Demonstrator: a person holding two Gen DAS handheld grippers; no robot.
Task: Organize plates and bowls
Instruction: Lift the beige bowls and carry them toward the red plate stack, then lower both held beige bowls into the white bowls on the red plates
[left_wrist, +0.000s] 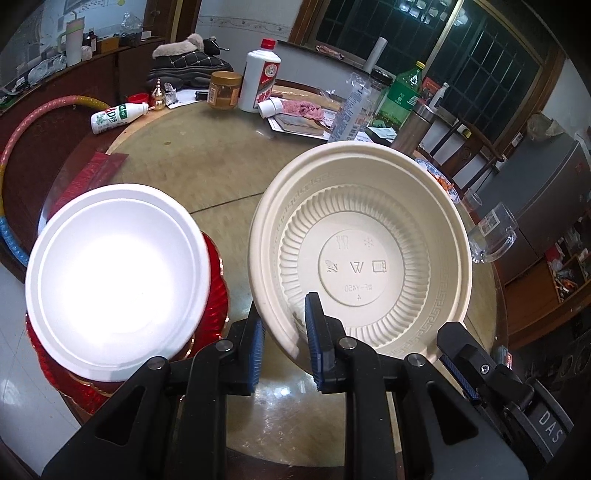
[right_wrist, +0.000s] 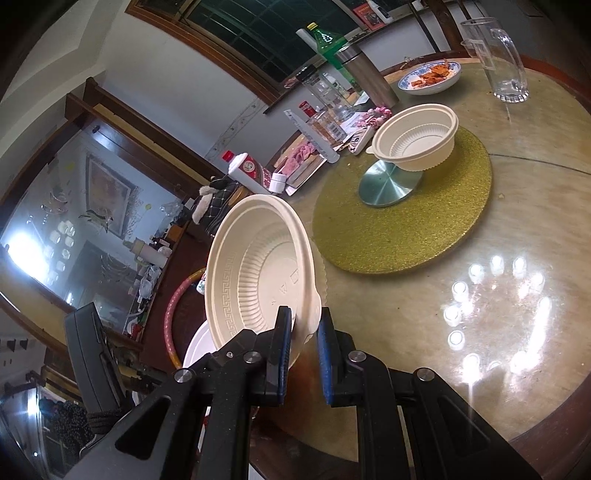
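Over to the left of the left gripper (left_wrist: 284, 343), a white bowl (left_wrist: 114, 280) sits on a red plate (left_wrist: 218, 291) at the near edge of the counter (left_wrist: 207, 177). The left fingers (left_wrist: 316, 332) are closed down on the near rim of a cream bowl (left_wrist: 364, 254), one blue pad inside the wall and the other outside it, so the bowl stands tilted up with its ribbed inside and the stamped marks on its bottom facing the camera. To the right of those fingers, low in the frame, the other gripper's black body comes into view beside the bowl's rim.

From the right side, the right gripper (right_wrist: 304, 350) has its fingers (right_wrist: 282, 339) drawn close around the same cream bowl (right_wrist: 258, 266); the left pad is against the bowl's inside wall, and whether the right pad touches the outside I cannot tell. The bowl leans up and to the left of these fingers. Farther ahead and to the right, a second cream bowl (right_wrist: 417, 140) rests tipped on a round metal disc (right_wrist: 388, 184), which lies on a gold glitter mat (right_wrist: 424, 229). Beyond that stand a dish of food (right_wrist: 430, 77) and a clear glass (right_wrist: 498, 59).
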